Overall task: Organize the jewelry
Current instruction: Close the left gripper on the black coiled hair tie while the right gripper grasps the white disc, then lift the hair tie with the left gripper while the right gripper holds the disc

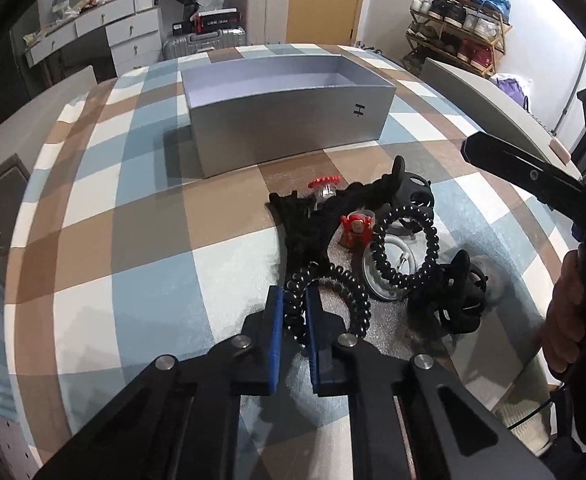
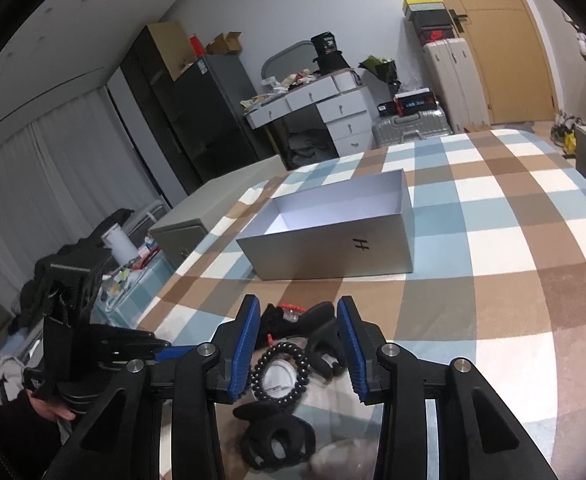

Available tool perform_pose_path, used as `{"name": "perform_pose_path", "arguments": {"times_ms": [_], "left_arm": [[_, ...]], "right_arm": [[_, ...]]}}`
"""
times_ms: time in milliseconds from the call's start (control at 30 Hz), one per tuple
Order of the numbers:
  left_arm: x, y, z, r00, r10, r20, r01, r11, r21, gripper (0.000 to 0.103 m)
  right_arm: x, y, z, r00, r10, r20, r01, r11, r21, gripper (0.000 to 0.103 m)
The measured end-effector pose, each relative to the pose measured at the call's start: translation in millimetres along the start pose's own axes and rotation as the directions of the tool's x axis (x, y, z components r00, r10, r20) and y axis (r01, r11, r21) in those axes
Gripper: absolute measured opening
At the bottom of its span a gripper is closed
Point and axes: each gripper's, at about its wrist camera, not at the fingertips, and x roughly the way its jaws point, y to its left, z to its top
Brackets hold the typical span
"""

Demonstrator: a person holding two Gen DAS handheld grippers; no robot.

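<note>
The left gripper (image 1: 293,322) is clamped on a black spiral hair tie (image 1: 325,300) in the pile near the table's front edge. The right gripper (image 2: 299,354) hovers apart above the beaded bracelet (image 2: 281,374). Judged light and springy; the grip across its coil looks sound.

— What is seen between the blue pads?

— The right gripper (image 2: 299,350) is held with its jaws spread wide above a small heap of jewelry. A black beaded bracelet (image 2: 281,372) is ringed around a pale round dish (image 2: 279,380), with a black hair claw (image 2: 325,344) just beside it and another black claw clip (image 2: 273,438) nearer the camera. A red-topped piece (image 2: 291,307) is glimpsed behind them.

— And beyond?

— An open grey box (image 2: 333,232), marked with an "H", is set on the checked tablecloth (image 2: 513,240); its white interior is bare as far as can be seen. The left gripper (image 2: 165,354) is seen at the lower left, its state hidden.
</note>
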Motion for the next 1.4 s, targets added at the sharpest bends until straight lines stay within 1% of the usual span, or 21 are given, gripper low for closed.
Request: {"name": "perform_pose_path", "arguments": {"times_ms": [67,100,167,300,400,500,633,767,867,1000,1067,1133,1167,1200,1233,1267,1300,1333,1400], "left_arm": [[-2.5,-0.3,-0.2,1.0,0.015,0.008,-0.015,1.0,0.003,0.006],[-4.8,-0.6,-0.9,0.999,0.032,0.019,-0.032,0.999,0.01,0.006],[-7.5,-1.3,-2.5,0.999,0.041,0.029,-0.041,0.999,0.018,0.006],[-10.7,-2.6,-7.4,0.997,0.065,0.039,-0.066,0.997,0.026,0.006],[-15.8,0.2,-11.3,0.997,0.059,0.045,-0.06,0.998,0.016,0.006],[-19.5,4.1,-15.2,0.997,0.069,0.043,-0.069,0.998,0.001,0.006],[-24.4,14.2,-21.5,0.996,0.077,0.042,-0.076,0.996,-0.041,0.006],[-30.3,17.5,-25.6,0.995,0.083,0.057,-0.079,0.994,-0.073,0.006],[-32.8,17.7,-27.2,0.994,0.089,0.064,-0.083,0.993,-0.08,0.006],[-33.3,19.9,-25.7,0.994,0.084,0.063,-0.077,0.992,-0.104,0.006],[-33.2,20.1,-25.1,0.994,0.084,0.064,-0.076,0.991,-0.11,0.006],[-33.6,20.1,-24.5,0.994,0.082,0.066,-0.074,0.991,-0.113,0.006],[-33.6,20.3,-24.4,0.994,0.083,0.067,-0.075,0.991,-0.114,0.006],[-33.4,20.5,-24.0,0.994,0.083,0.068,-0.075,0.99,-0.115,0.006],[-33.5,21.0,-23.9,0.994,0.084,0.068,-0.075,0.99,-0.116,0.006],[-34.0,21.2,-24.1,0.994,0.084,0.069,-0.076,0.99,-0.118,0.006],[-33.9,21.6,-23.7,0.994,0.083,0.07,-0.074,0.99,-0.12,0.006],[-33.8,21.6,-23.7,0.994,0.083,0.069,-0.074,0.99,-0.122,0.006],[-33.4,21.0,-23.4,0.994,0.084,0.066,-0.076,0.99,-0.119,0.006]], "right_arm": [[-4.0,-3.5,-0.7,1.0,-0.021,-0.006,0.021,1.0,0.003,0.039],[-7.0,-5.1,-1.6,0.999,-0.035,-0.006,0.035,0.999,0.001,0.041],[-12.5,-7.4,-4.3,0.998,-0.058,-0.011,0.058,0.998,-0.006,0.041],[-22.5,-11.5,-14.2,0.995,-0.088,-0.042,0.087,0.996,-0.015,0.041],[-29.7,-7.2,-23.5,0.992,-0.093,-0.083,0.09,0.995,-0.044,0.041],[-36.9,0.8,-33.1,0.989,-0.088,-0.12,0.079,0.993,-0.082,0.042],[-37.7,12.1,-51.8,0.975,-0.139,-0.176,0.109,0.979,-0.175,0.043],[-34.0,13.2,-71.9,0.956,-0.18,-0.23,0.131,0.968,-0.212,0.043],[-33.5,12.6,-79.1,0.95,-0.224,-0.219,0.171,0.956,-0.237,0.043],[-30.2,12.9,-78.9,0.947,-0.245,-0.208,0.194,0.952,-0.237,0.043],[-26.4,17.6,-79.8,0.94,-0.273,-0.204,0.214,0.938,-0.271,0.043],[-22.2,26.9,-84.2,0.929,-0.318,-0.191,0.24,0.908,-0.343,0.043],[-21.5,31.1,-86.3,0.927,-0.327,-0.182,0.245,0.897,-0.368,0.042],[-21.9,34.0,-87.7,0.929,-0.327,-0.173,0.243,0.891,-0.383,0.038],[-21.9,35.3,-88.2,0.93,-0.321,-0.176,0.235,0.892,-0.385,0.033],[-22.3,35.1,-88.2,0.932,-0.316,-0.178,0.23,0.895,-0.381,0.031],[-23.0,34.6,-87.8,0.934,-0.307,-0.181,0.223,0.9,-0.375,0.021],[-23.6,33.5,-87.5,0.933,-0.313,-0.177,0.231,0.899,-0.372,0.007],[-24.3,29.4,-86.2,0.934,-0.312,-0.174,0.237,0.905,-0.352,0.007]]}}
